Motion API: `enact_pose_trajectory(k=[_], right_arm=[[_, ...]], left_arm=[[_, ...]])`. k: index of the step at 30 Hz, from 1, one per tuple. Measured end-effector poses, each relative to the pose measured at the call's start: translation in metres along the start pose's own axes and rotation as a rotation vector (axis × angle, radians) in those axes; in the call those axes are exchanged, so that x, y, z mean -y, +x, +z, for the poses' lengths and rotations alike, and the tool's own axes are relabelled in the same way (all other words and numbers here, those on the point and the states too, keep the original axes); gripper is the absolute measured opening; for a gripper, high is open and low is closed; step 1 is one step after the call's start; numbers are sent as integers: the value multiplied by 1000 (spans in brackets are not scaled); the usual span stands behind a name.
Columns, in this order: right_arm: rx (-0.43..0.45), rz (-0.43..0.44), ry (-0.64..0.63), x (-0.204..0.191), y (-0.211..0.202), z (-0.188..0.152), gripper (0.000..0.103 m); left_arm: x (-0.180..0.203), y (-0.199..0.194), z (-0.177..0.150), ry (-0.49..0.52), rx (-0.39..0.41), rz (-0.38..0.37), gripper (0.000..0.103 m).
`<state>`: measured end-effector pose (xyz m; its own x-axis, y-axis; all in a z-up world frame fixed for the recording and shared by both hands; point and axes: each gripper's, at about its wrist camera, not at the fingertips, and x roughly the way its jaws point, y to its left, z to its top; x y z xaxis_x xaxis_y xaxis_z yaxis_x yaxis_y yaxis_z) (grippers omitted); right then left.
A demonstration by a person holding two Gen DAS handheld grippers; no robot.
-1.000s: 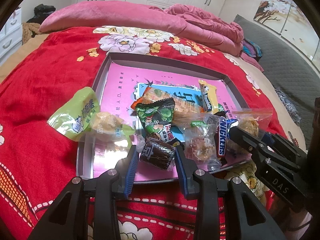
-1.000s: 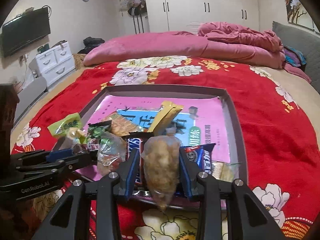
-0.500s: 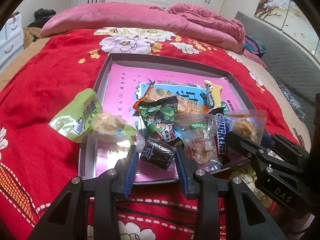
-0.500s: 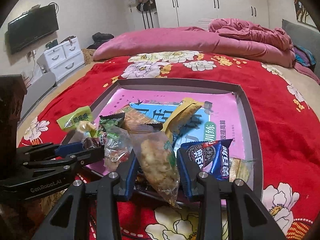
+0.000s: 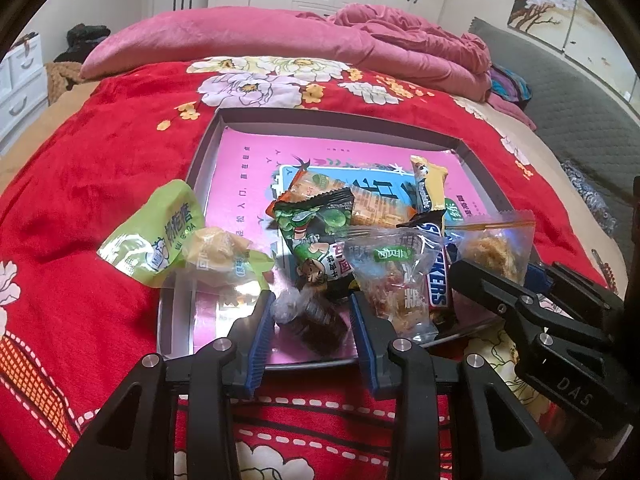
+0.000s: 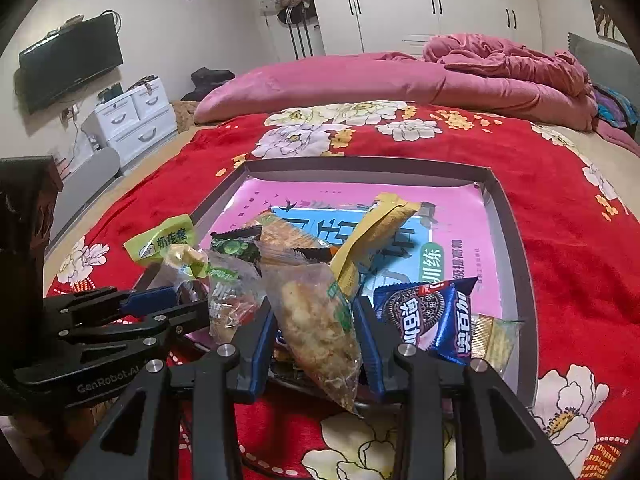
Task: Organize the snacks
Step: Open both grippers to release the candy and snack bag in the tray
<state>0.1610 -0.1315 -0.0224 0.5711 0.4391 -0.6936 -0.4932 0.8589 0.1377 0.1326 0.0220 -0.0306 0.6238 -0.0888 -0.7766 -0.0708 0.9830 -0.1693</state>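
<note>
Pinching snack packets [image 5: 320, 320], both grippers' fingers [image 6: 262, 332] over tray [image 6: 508, 216] on red bedspread [image 6: 560, 200].

Both wrist views look closely down at the same tray [image 5: 208, 148].

Both tools point downward, side by side at the near edge of the scene. The left tool [image 5: 312, 320] has its blue pads closed on a dark wrapped snack [image 5: 320, 322]. The right tool [image 6: 316, 332] clamps a clear packet [image 6: 316, 320].
</note>
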Motion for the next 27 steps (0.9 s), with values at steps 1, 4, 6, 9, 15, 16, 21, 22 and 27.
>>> enact_pose_trajectory(k=[1,4,6,9,15,16,21,22,27], right_arm=[[1,-2,1,0,0,0,39],[2,-13,2,1,0,1,39],[2,-15,6,3,0,0,39],[4,-31,8,4,0,0,39],[-6,-53,14,7,1,-1,40],[-6,-57,12,7,0,-1,40],[-8,-67,0,2,1,-2,45],[-7,-70,-3,2,0,-2,45],[-7,-73,-3,0,0,-2,49]], left_arm=[[0,0,0,0,0,-1,40],[1,0,0,-1,0,-3,41],[0,0,0,-1,-1,-4,41],[0,0,0,-2,-1,-3,42],[0,0,0,0,0,-1,44],[1,0,0,0,0,-1,45],[0,0,0,-2,0,-2,48],[0,0,0,-3,-1,-3,49],[0,0,0,-3,-1,-5,50]])
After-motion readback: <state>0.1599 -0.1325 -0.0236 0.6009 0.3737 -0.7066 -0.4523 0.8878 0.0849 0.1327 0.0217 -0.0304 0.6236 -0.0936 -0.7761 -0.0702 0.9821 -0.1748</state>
